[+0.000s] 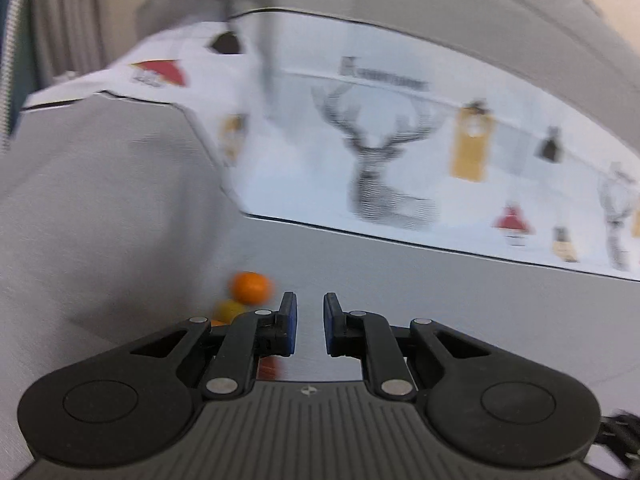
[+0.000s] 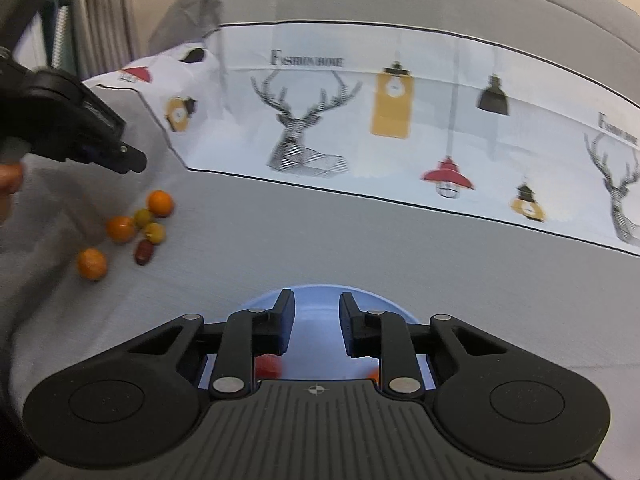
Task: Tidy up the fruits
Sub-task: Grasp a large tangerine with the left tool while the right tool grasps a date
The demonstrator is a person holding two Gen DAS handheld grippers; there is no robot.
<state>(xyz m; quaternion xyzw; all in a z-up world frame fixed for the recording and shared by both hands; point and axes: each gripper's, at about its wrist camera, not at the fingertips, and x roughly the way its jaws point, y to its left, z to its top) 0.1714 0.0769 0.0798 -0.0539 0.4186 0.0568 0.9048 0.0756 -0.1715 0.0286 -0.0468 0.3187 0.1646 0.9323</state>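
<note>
Fruits clustered far left on grey cloth | left tongs narrow, empty | right tongs narrow, empty, over blue bowl

Loose cluster on grey cloth: three oranges, two yellow-green fruits touching, dark red oblong fruit beside them. Blue bowl well apart, holding red fruit, partly hidden.

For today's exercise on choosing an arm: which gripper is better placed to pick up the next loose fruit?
Left. The left gripper is open beside the orange fruit; the right gripper hovers open over the blue bowl, away from the pile.
</note>
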